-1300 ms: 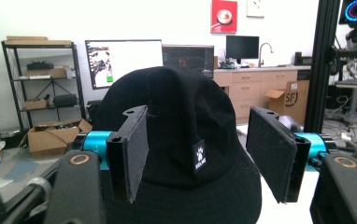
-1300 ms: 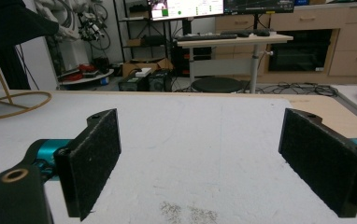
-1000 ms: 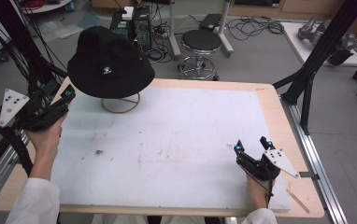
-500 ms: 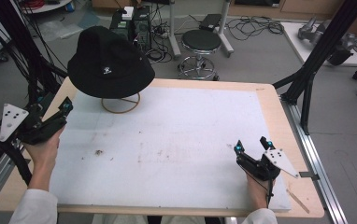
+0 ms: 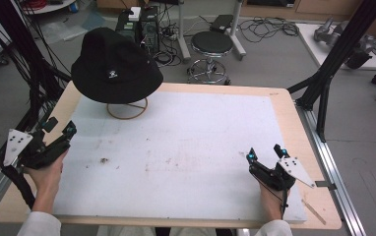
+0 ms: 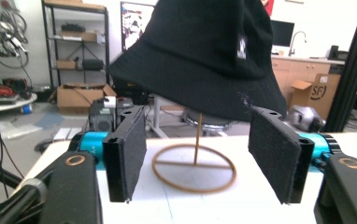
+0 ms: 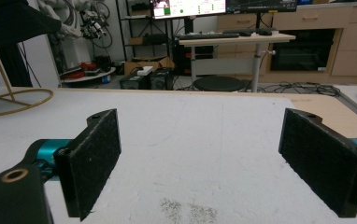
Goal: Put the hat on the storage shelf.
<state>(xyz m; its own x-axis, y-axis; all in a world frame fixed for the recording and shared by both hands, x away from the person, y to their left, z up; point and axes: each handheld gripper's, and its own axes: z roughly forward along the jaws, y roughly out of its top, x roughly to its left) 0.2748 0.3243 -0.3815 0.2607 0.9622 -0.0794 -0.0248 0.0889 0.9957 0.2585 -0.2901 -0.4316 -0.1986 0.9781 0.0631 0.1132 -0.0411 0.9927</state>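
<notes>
Black hat [image 5: 113, 67], small white logo, unreadable.

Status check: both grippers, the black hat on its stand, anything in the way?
Left gripper open, empty. Right gripper open, empty, near table edge. Black hat sits on wooden stand, untouched. Nothing between.

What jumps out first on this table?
A black bucket hat perched on a thin wooden ring-base stand at the table's far left corner. Nearer, a person's hands hold the left hand-held gripper and right hand-held gripper, both open, over the white table mat.
</notes>
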